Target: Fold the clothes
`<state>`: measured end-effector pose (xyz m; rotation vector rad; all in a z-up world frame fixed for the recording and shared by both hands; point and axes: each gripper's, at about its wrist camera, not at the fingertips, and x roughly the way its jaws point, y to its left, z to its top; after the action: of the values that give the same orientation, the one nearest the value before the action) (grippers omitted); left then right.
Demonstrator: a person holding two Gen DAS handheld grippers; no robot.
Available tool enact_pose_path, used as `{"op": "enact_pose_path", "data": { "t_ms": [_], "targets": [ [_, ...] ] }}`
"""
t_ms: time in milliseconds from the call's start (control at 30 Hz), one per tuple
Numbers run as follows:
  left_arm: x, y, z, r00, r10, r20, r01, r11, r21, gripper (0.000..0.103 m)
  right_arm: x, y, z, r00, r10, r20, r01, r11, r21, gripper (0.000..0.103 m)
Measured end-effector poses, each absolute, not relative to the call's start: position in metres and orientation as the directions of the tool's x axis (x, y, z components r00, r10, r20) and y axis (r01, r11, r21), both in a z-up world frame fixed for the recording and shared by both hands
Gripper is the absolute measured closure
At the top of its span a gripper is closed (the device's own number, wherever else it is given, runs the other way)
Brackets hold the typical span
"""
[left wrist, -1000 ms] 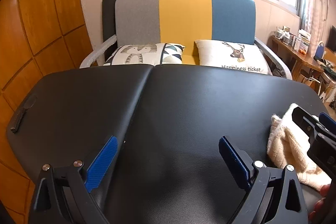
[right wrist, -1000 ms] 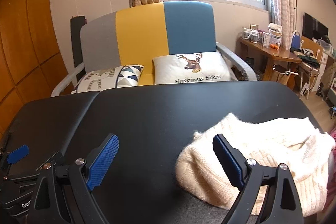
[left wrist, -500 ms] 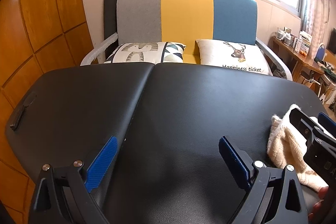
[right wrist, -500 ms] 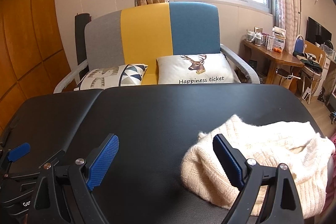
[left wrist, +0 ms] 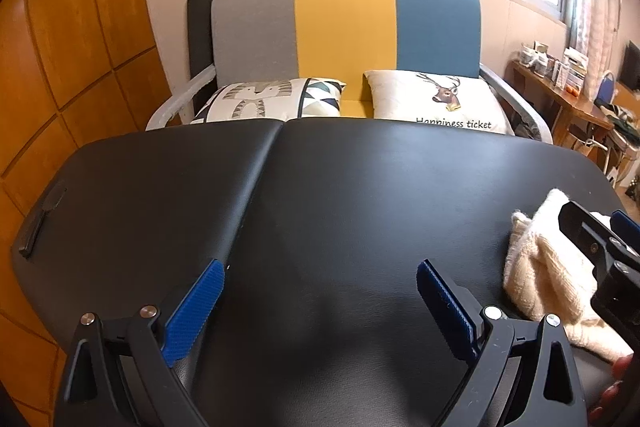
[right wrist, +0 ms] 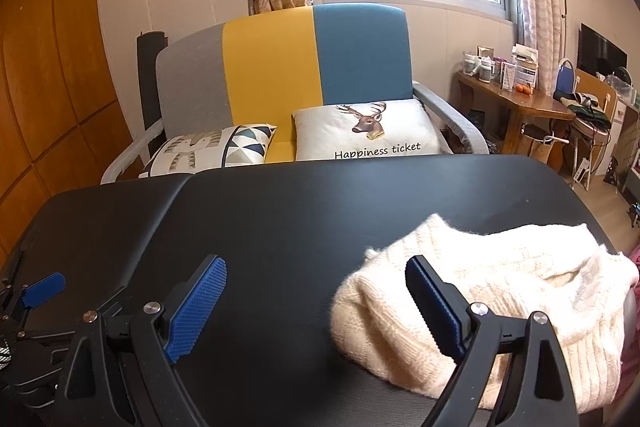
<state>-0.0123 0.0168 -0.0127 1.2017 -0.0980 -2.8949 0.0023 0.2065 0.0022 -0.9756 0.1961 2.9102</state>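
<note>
A cream knitted sweater (right wrist: 500, 291) lies crumpled on the right part of the black padded table (right wrist: 280, 219). My right gripper (right wrist: 316, 303) is open just above the table, its right finger in front of the sweater's left edge, nothing between the blue pads. In the left wrist view the sweater (left wrist: 540, 267) shows at the far right, partly hidden by the right gripper's body. My left gripper (left wrist: 320, 303) is open over bare table (left wrist: 320, 195), well left of the sweater.
Behind the table stands a grey, yellow and blue sofa (right wrist: 280, 67) with two cushions, the deer one (right wrist: 368, 131) on the right. A wooden desk (right wrist: 516, 99) with clutter is at the right. Wooden wall panels (left wrist: 60, 67) run along the left.
Both cameras have risen and pulled back slightly, so the table and sweater sit a little lower in view. Both grippers stay open and the sweater has not moved.
</note>
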Motion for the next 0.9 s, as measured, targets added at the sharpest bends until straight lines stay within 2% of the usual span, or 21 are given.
{"op": "enact_pose_path", "data": {
  "t_ms": [700, 900],
  "targets": [
    [-0.02, 0.07, -0.005, -0.71, 0.019, -0.704, -0.114, -0.99, 0.088, 0.005, 0.02, 0.248, 0.012, -0.797, 0.075, -0.599, -0.171, -0.98, 0.106, 0.01],
    [-0.018, 0.101, -0.001, -0.714, 0.073, -0.696, -0.19, -0.977, 0.092, 0.005, 0.041, 0.292, 0.016, -0.794, 0.126, -0.595, -0.262, -0.954, 0.147, 0.01]
  ]
}}
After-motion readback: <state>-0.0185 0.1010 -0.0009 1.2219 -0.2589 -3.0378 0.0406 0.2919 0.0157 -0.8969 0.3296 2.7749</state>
